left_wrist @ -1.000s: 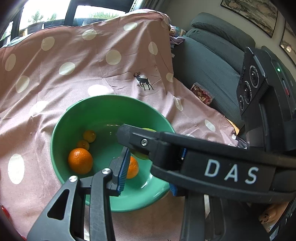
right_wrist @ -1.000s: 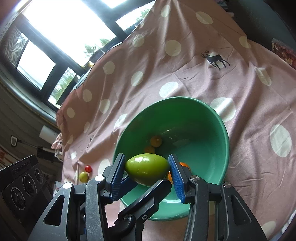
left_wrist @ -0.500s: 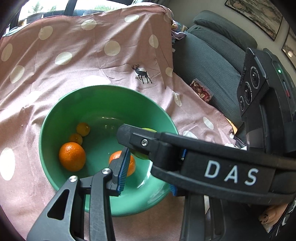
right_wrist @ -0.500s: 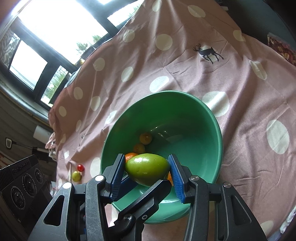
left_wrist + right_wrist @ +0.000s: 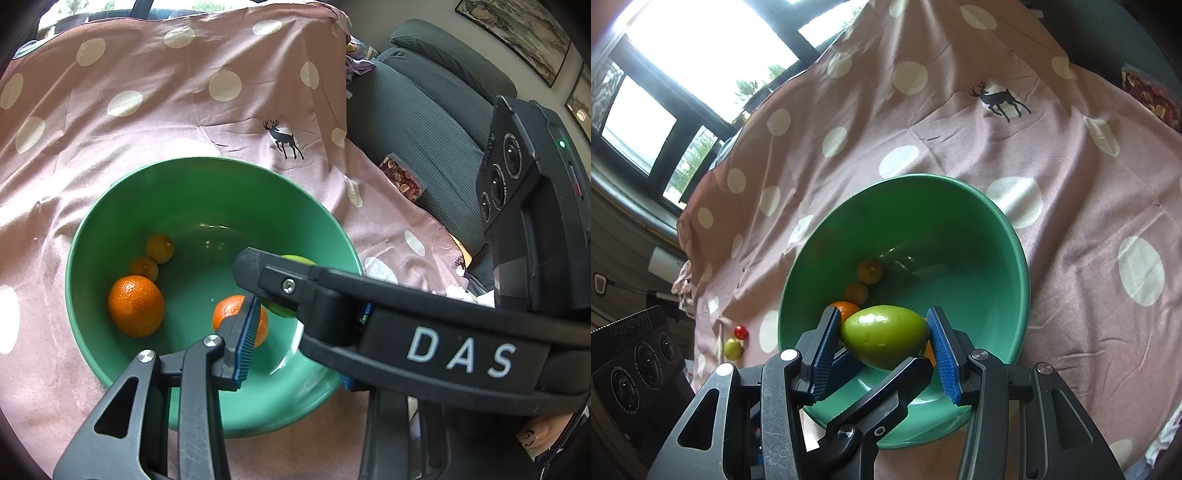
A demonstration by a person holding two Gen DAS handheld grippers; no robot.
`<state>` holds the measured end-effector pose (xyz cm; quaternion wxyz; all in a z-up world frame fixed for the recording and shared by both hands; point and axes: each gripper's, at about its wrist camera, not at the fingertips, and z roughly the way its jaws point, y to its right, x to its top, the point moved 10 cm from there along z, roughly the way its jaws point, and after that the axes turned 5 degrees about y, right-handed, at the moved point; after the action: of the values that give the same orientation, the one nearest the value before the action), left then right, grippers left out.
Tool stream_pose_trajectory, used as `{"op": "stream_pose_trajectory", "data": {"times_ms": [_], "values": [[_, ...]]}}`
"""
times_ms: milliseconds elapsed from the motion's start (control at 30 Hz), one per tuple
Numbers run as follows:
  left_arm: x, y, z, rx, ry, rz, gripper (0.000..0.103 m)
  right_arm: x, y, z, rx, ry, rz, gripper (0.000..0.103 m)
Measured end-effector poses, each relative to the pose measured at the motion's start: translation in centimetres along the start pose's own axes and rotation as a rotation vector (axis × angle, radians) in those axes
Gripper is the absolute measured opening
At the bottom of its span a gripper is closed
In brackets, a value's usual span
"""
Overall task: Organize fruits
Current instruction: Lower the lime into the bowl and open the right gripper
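bowl [image 5: 92, 236] nearer — right gripper [image 5: 884, 334] pinches green fruit [image 5: 884, 336] | "DAS"

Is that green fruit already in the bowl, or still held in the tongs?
Still held. The green fruit sits clamped between the right tongs' blue pads, above the green bowl, where four orange fruits lie.

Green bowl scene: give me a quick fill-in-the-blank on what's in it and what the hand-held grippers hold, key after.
1. The right hand-held gripper is shut on a ____ fruit.
2. The green bowl rests on a pink cloth printed with white ____.
3. Counting large and small, ____ orange fruits lie in the bowl.
4. The black animal printed on the cloth is a ____.

Missing words: green; dots; four; deer
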<state>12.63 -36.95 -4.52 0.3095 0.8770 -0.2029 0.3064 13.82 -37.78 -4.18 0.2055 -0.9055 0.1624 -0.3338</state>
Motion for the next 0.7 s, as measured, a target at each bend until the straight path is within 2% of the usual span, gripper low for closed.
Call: {"op": "stream_pose_trajectory", "data": {"times_ms": [467, 700], "values": [[-0.7, -0.2, 0.7, 0.013, -0.021, 0.001, 0.036, -0.1, 0.7, 0.1, -0.031, -0.009, 0.009, 0.05], [-0.7, -0.1, 0.6, 0.024, -0.014, 0.011, 0.036, 0.0, 1.5, 0.3, -0.088, -0.003, 0.006, 0.05]]}}
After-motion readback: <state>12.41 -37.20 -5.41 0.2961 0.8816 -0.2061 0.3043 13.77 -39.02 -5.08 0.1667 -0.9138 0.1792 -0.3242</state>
